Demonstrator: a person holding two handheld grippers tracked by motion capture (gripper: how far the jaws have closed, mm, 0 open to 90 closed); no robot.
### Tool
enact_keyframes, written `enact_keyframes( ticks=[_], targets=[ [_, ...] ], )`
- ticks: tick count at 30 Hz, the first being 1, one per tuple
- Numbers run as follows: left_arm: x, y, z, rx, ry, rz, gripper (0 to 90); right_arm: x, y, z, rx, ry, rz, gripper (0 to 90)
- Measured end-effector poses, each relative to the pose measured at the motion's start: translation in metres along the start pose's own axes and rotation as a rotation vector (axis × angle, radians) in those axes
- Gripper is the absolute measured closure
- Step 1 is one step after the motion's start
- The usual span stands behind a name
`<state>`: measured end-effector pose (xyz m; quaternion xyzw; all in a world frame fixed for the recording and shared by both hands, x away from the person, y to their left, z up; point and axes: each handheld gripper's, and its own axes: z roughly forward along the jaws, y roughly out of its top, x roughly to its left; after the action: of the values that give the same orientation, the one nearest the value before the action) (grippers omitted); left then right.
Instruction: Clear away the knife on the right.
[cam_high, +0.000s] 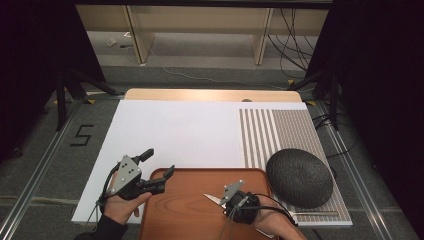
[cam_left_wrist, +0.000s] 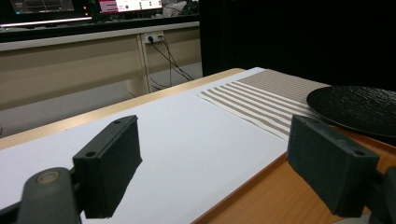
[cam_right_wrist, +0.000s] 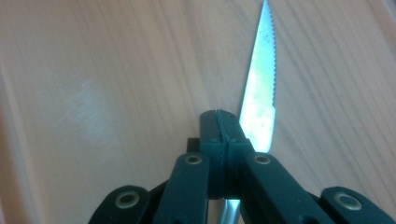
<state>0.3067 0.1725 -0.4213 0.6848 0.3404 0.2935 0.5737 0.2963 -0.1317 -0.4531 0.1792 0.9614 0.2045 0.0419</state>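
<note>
Your right tongs (cam_right_wrist: 219, 135) clenched the knife (cam_right_wrist: 259, 93), blade pointing ahead over the tray (cam_high: 190, 210); your left tongs (cam_high: 159, 167) stood released beside it.

A single black figure "5" (cam_high: 82, 135) is marked on the grey floor (cam_high: 50, 165), just off the left edge of the table (cam_high: 210, 95), near its far-left corner. In the left gripper view, two lit screens (cam_left_wrist: 84, 5) stand along the top edge of the picture, beyond the far edge of the table; they seem to carry lines of writing, but it is too small and blurred to read.
</note>
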Motion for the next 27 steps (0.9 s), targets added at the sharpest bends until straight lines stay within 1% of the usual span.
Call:
enact_keyframes(
  ticks=[3,6,9,11,13,14,15,17,18,20,21,24,27],
  targets=[
    [0.001,0.0,0.0,-0.003,0.002,-0.003,17.0,0.0,0.001,0.004,0.015,0.002,-0.012,90.0],
    [0.0,0.001,0.0,-0.005,-0.002,0.0,17.0,-0.002,0.0,0.005,0.037,-0.011,-0.01,90.0],
    [0.0,0.0,0.0,-0.002,-0.002,0.0,17.0,-0.005,-0.001,0.005,0.035,-0.011,0.0,90.0],
    [0.0,0.0,-0.001,-0.004,-0.001,-0.001,17.0,-0.007,-0.002,0.005,0.047,-0.016,0.007,90.0],
    [0.0,0.001,-0.001,-0.006,-0.001,0.001,17.0,-0.008,-0.003,0.005,0.051,-0.024,0.006,90.0],
    [0.0,0.001,-0.001,-0.007,-0.001,0.001,17.0,-0.009,-0.003,0.005,0.051,-0.035,-0.003,90.0],
    [0.0,0.001,-0.001,-0.007,-0.002,0.002,17.0,-0.009,-0.003,0.005,0.053,-0.042,0.006,90.0],
    [0.0,0.001,-0.001,-0.006,-0.003,0.002,17.0,-0.011,-0.004,0.004,0.051,-0.048,0.005,90.0],
    [0.0,0.001,-0.001,-0.006,-0.003,0.002,17.0,-0.012,-0.005,0.003,0.057,-0.053,0.012,90.0],
    [0.0,0.001,-0.001,-0.005,-0.004,0.002,17.0,-0.015,-0.006,0.003,0.049,-0.062,0.015,90.0],
    [0.0,0.001,-0.001,-0.005,-0.003,0.001,17.0,-0.016,-0.006,0.003,0.053,-0.063,0.025,90.0],
    [0.0,0.001,0.0,-0.004,-0.004,0.003,17.0,-0.02,-0.008,0.002,0.047,-0.075,0.033,90.0],
    [-0.001,0.001,0.0,-0.005,-0.004,0.002,17.0,-0.024,-0.009,0.001,0.051,-0.089,0.042,90.0]
  ],
)
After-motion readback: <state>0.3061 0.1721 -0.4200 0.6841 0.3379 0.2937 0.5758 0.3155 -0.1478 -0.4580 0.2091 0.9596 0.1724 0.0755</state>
